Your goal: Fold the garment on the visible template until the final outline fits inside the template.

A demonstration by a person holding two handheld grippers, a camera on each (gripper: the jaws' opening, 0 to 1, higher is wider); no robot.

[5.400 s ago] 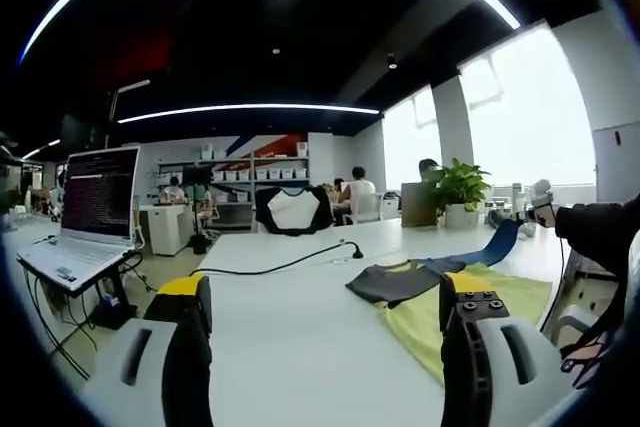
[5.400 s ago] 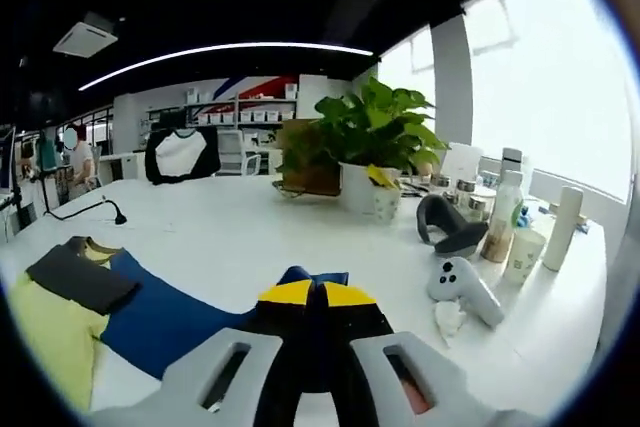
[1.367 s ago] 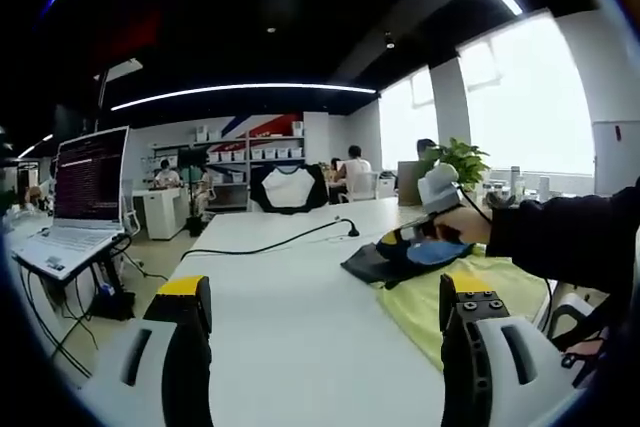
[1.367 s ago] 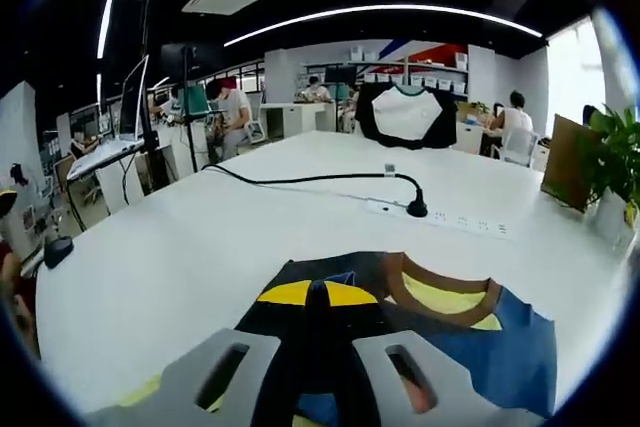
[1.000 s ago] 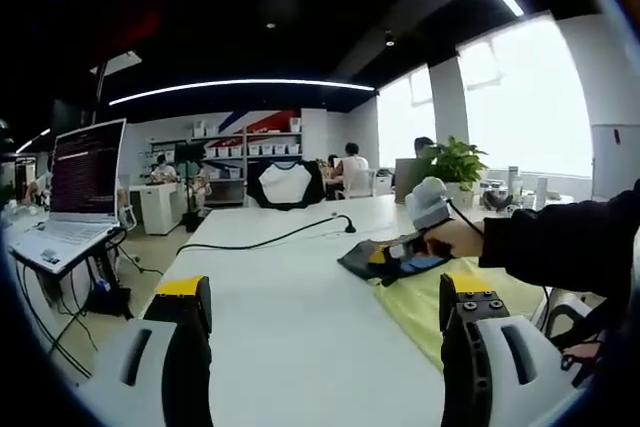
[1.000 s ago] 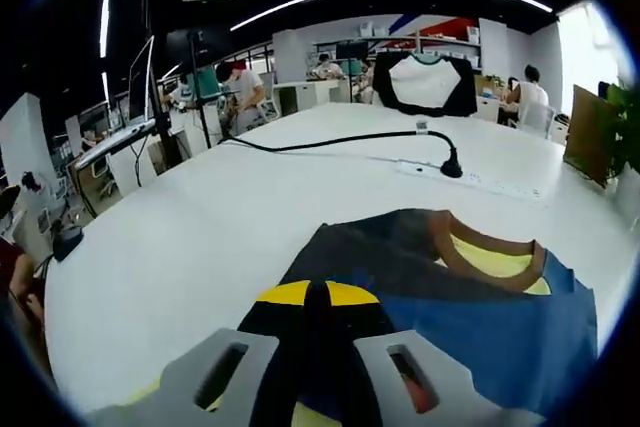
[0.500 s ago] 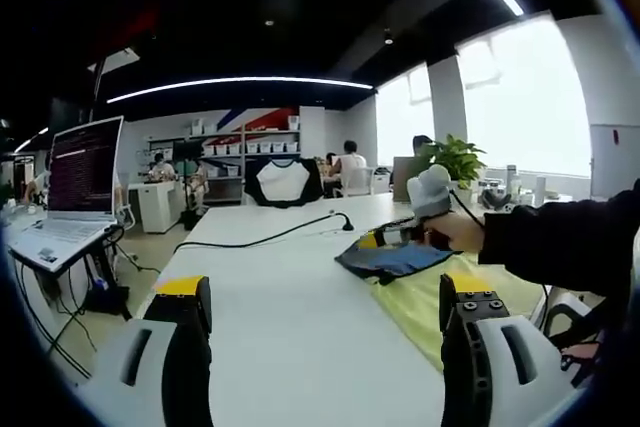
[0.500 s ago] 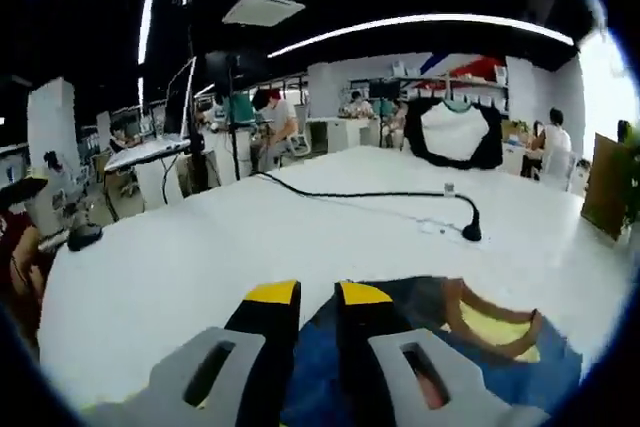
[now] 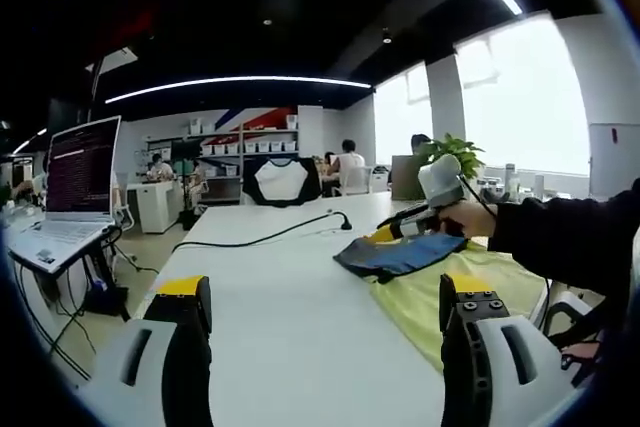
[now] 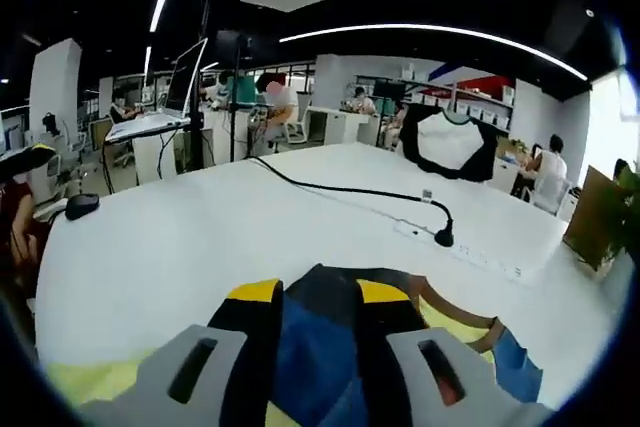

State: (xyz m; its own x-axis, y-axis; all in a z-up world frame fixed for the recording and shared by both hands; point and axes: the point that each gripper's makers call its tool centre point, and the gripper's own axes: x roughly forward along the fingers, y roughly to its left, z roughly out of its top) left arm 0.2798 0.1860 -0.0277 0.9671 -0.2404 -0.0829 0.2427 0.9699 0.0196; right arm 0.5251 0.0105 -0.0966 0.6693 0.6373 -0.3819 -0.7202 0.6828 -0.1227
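- The garment [image 9: 400,254], a T-shirt with blue, dark grey and yellow panels, lies on the white table [image 9: 300,327], with its blue sleeve folded over the yellow body.
- The left tongs [image 9: 325,347] stand wide apart above bare table, near the garment's yellow hem and gripping nothing.
- The right tongs [image 10: 318,332] are parted, with blue and dark fabric of the garment showing between them; in the left gripper view they [image 9: 400,232] sit at the folded sleeve, held by a hand [image 9: 465,219] in a dark sleeve.
- A black cable [image 10: 345,190] runs across the table beyond the garment's collar.
- A laptop [image 9: 70,197] stands well apart from the garment, off the table's far side.
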